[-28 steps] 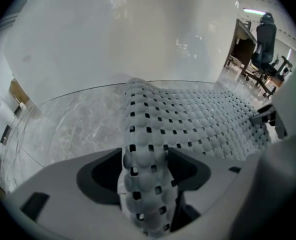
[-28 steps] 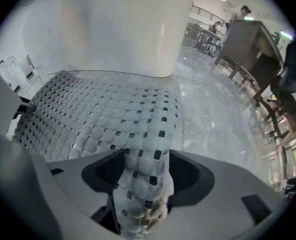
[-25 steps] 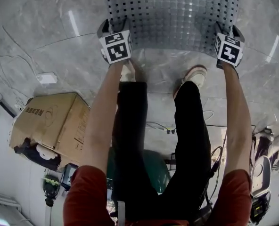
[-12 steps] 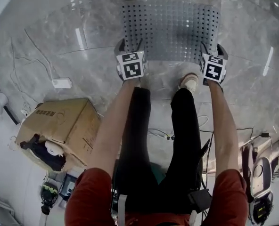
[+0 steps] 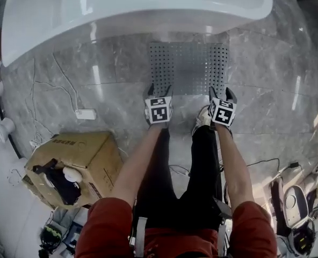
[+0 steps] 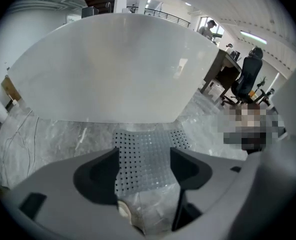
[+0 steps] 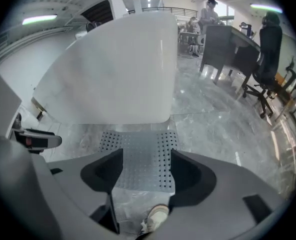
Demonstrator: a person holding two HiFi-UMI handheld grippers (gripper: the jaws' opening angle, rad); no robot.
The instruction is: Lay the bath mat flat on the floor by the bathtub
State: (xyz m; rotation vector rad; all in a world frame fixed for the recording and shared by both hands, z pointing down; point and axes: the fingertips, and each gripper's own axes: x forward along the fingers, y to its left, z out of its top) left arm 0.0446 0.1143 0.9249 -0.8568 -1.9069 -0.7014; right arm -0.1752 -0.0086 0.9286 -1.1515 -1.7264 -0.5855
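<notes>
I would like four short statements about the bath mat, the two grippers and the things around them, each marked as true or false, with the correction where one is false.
1. The bath mat lies on the floor right beside the bathtub. True.
2. The mat is one closed sheet without any holes. False: rows of small holes cover it.
3. The jaws of the left gripper and of the right gripper stand apart, with the mat's near edge showing in the gap. True.
4. The cardboard box stands at the person's right side. False: it stands at the person's left, away from the mat.
</notes>
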